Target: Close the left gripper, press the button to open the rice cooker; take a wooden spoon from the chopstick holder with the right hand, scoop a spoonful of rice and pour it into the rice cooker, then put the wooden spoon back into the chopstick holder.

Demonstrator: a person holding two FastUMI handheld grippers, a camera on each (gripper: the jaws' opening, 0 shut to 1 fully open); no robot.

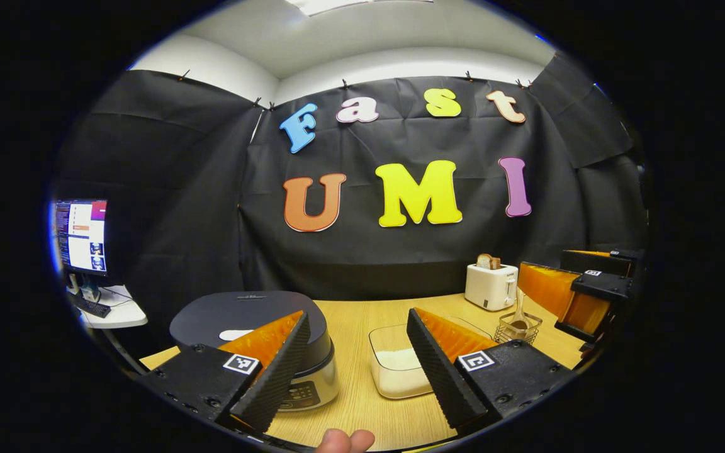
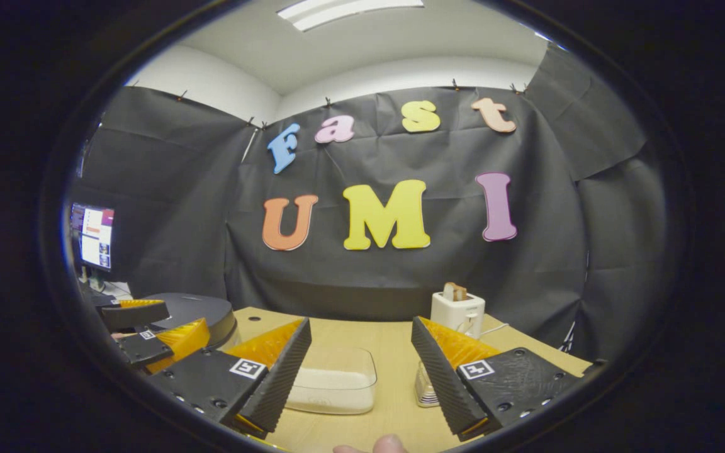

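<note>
A: Left gripper view, my entry: my left gripper (image 1: 355, 371) has its fingers spread wide, nothing between them. Cooker (image 1: 255, 321) sits lower left of frame on the table (image 1: 362, 409), lid down, partly behind my left finger.

B: Rice?

A: Clear rice box (image 1: 394, 368) at lower centre, between my fingers in the frame, just right of the cooker. White rice lies in the bottom.

B: Spoon?

A: Spoon (image 1: 518, 314) stands in the wire holder (image 1: 517, 330), lower right, near the toaster (image 1: 490, 286). My right gripper (image 1: 579, 292) shows at the right edge, beside the holder.

B: Right gripper view?

A: My right gripper (image 2: 360, 371) is also spread wide and empty. Rice box (image 2: 337, 384) is at lower centre; holder (image 2: 424, 391) peeks out behind my right finger, toaster (image 2: 457, 313) beyond it. Cooker (image 2: 196, 314) is at lower left, with my left gripper (image 2: 148, 330) in front of it. A fingertip (image 2: 389, 444) shows at the bottom edge.
</note>
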